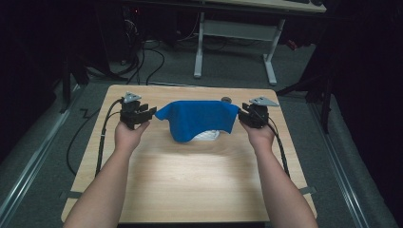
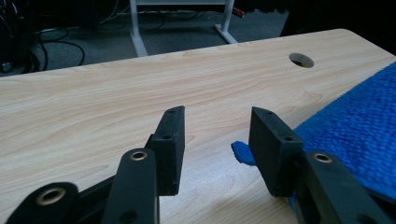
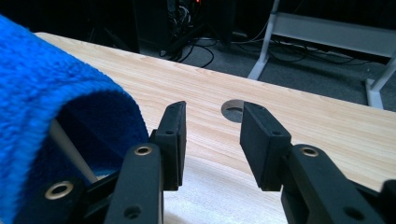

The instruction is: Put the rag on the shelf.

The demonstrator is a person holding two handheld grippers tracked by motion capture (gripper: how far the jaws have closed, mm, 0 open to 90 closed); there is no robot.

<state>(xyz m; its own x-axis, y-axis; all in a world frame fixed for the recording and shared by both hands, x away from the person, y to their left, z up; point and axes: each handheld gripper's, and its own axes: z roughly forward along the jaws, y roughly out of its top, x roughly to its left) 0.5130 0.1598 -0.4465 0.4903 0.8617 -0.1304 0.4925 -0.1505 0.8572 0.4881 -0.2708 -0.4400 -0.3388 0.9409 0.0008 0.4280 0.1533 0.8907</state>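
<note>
Black fingers (image 2: 170, 149), brass-ringed screw holes, black cables, bare forearms.

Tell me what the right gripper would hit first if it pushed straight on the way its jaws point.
Probably nothing soon. The right gripper has open jaws with bare table between them, aimed toward the round hole. The blue cloth lies off to the side. Depth is unclear.

1. No writing, label, brand, number or sign can be read anywhere from here.
2. The blue towel (image 1: 199, 119) and the desk (image 1: 190, 180) carry no print or mark.
</note>
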